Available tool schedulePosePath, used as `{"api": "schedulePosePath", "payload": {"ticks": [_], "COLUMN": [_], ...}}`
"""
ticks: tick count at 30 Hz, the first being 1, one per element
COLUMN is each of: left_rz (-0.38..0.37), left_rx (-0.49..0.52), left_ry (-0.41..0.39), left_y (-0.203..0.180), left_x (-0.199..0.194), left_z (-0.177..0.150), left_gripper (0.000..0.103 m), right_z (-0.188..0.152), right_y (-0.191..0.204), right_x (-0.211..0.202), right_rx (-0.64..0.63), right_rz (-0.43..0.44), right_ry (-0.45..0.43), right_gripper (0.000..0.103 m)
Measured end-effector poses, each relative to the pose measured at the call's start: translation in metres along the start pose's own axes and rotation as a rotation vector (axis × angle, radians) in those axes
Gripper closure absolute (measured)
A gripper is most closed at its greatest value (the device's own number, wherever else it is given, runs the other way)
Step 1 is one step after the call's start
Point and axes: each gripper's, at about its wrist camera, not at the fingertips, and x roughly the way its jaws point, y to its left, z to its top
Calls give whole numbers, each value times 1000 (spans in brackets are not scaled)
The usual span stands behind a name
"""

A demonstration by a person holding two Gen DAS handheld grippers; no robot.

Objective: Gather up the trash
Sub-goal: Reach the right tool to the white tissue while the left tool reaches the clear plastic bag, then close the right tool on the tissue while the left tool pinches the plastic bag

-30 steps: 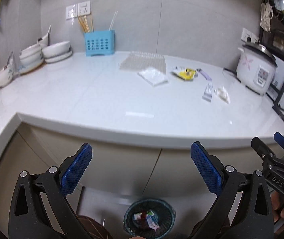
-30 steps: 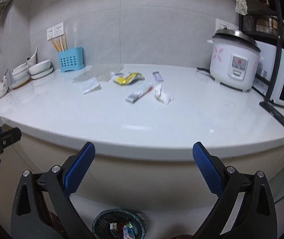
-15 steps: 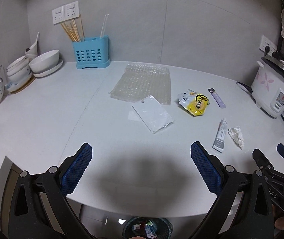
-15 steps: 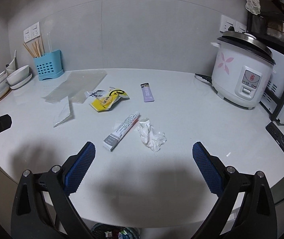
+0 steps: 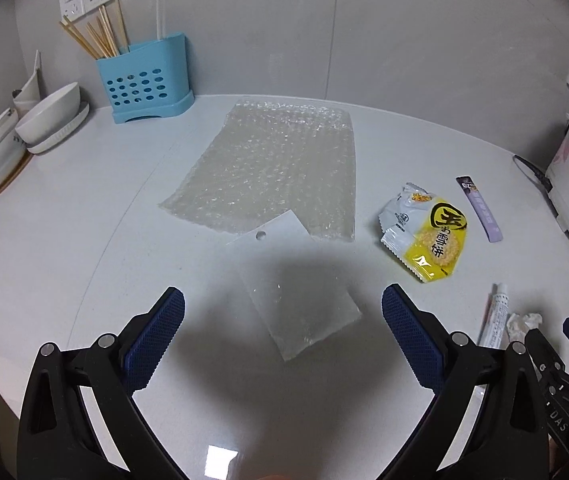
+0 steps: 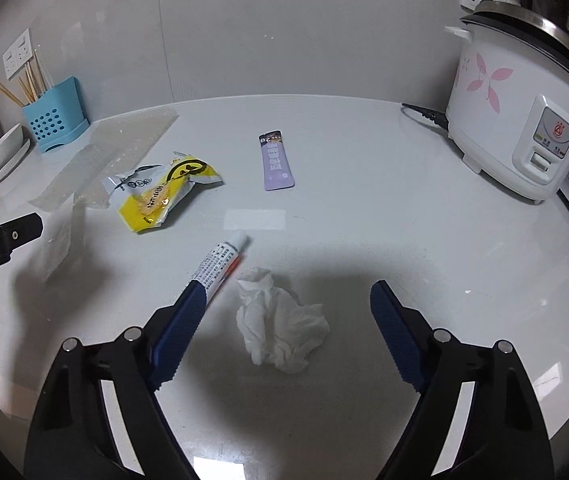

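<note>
- Setting: home kitchen.
- Glossy white countertop point(image 5: 64, 240) under grey tiled wall.
- White flower-printed rice cooker point(image 6: 524, 120), right of frame.
- Blue perforated plastic chopstick holder point(image 5: 146, 80), upper left.
- Stacked white ceramic bowls point(image 5: 44, 120), far left.

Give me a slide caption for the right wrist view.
Open right gripper poised over crumpled tissue on the countertop.

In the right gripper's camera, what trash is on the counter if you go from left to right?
Bubble wrap → yellow snack wrapper → white tube → purple sachet. The crumpled tissue sits nearer the camera, overlapping the sachet's column, so I leave it out of the order.
</note>
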Motion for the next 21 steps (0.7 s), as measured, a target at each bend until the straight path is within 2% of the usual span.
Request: {"api": "schedulePosePath", "payload": {"ticks": [7,10,13,16,18,19,20,21], "left_rz": [33,39,38,38,34,28,22,19], "left_rx": [0,4,8,10,11,11,11,10], "left_ry": [61,89,120,115,123,126,127,128], "left_y": [-3,-6,-7,-9,-10,-11,-11,-11], "left_x": [43,56,65,65,62,61,60,59], "left_z": [13,14,13,14,14,14,15,15], "left_gripper": [8,13,21,31,42,44,51,56], "right_z": [6,6,6,5,5,5,5,5], "right_y": [-6,-4,-2,1,2,3,3,4], "right_x": [17,21,26,29,29,29,28,28], "right_rx": [6,6,1,-8,-12,-14,-16,-17], "right_rz": [17,20,14,10,9,7,6,5], "right_ry": [48,70,94,112,109,110,110,110], "right_gripper": [38,44,50,62,73,77,84,87]}}
